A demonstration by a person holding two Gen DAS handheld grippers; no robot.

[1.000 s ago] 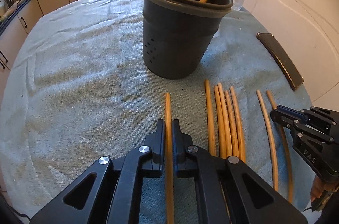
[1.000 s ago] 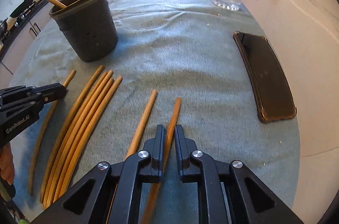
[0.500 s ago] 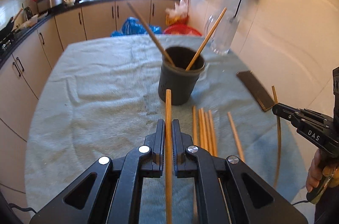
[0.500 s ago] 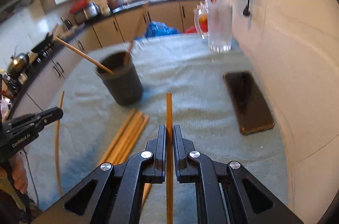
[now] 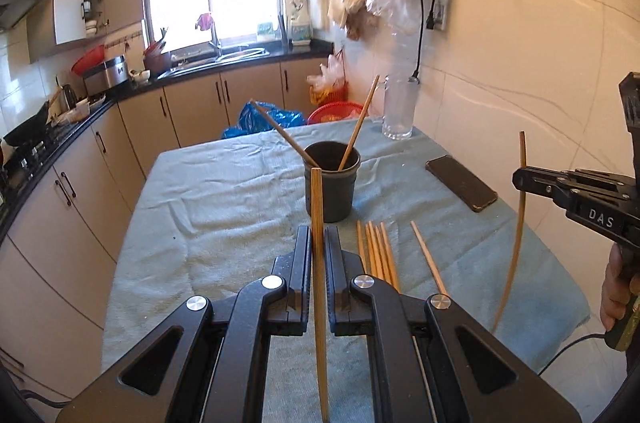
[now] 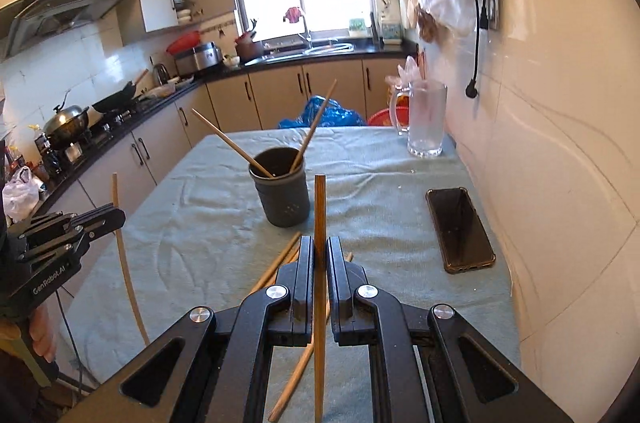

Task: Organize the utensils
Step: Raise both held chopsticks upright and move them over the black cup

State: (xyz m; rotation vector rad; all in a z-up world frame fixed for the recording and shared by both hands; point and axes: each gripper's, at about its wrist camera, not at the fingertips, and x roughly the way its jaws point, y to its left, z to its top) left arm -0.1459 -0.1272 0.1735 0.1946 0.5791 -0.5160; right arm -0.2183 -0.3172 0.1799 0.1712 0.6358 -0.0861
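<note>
A dark grey utensil cup [image 5: 330,189] stands mid-table with two wooden chopsticks [image 5: 357,133] leaning in it; it also shows in the right wrist view [image 6: 282,193]. My left gripper [image 5: 317,243] is shut on a chopstick [image 5: 317,207], held high above the table and pointing toward the cup. My right gripper [image 6: 318,251] is shut on another chopstick [image 6: 319,207], also raised. Several loose chopsticks [image 5: 376,249] lie on the cloth in front of the cup. The right gripper [image 5: 520,179] also shows at the right edge of the left wrist view.
A black phone [image 6: 460,229] lies on the cloth near the right wall. A glass pitcher [image 6: 426,119] stands at the far right corner. The table is covered by a blue-grey towel [image 5: 224,207]. Kitchen cabinets run along the left and back.
Both grippers have risen well above the table, each lifting its chopstick off the cloth. The cup and loose chopsticks now look farther away.
</note>
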